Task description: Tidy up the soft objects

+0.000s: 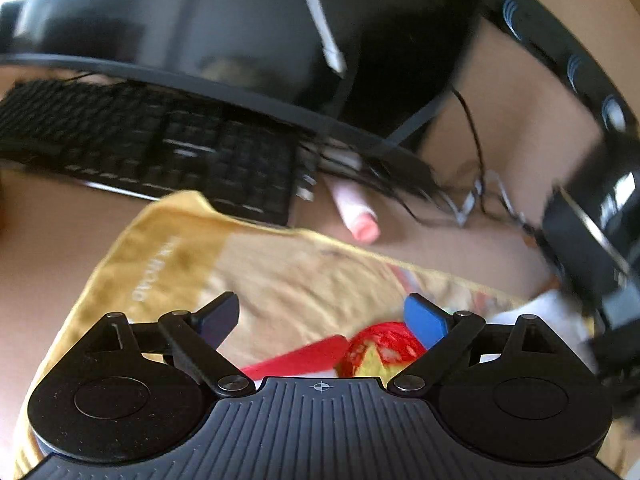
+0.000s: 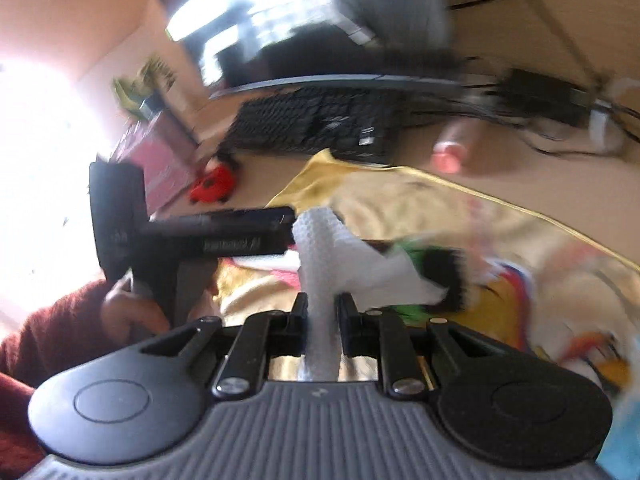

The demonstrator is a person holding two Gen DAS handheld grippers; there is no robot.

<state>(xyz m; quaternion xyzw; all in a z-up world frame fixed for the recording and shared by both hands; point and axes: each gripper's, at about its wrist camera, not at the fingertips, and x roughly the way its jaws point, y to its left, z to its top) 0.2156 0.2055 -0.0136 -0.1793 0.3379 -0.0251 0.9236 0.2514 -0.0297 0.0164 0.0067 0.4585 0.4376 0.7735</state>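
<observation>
Item one, nearest: your right tongs (image 2: pixel 323 312) are clenched on a white textured cloth (image 2: pixel 320 240), whose loose end trails over the yellow printed towel (image 2: pixel 440 208) spread on the surface (image 2: pixel 520 176); that tail could snag and drag the towel. Item two: your left tongs (image 1: pixel 326 316) are released, holding nothing, above a red strawberry-like soft toy (image 1: pixel 384 340); closing now could pinch towel along with it. Item three, farther: pink-capped tube (image 1: pixel 360 220), keyboard (image 1: pixel 180 148) and cables, all liable to be swept.
</observation>
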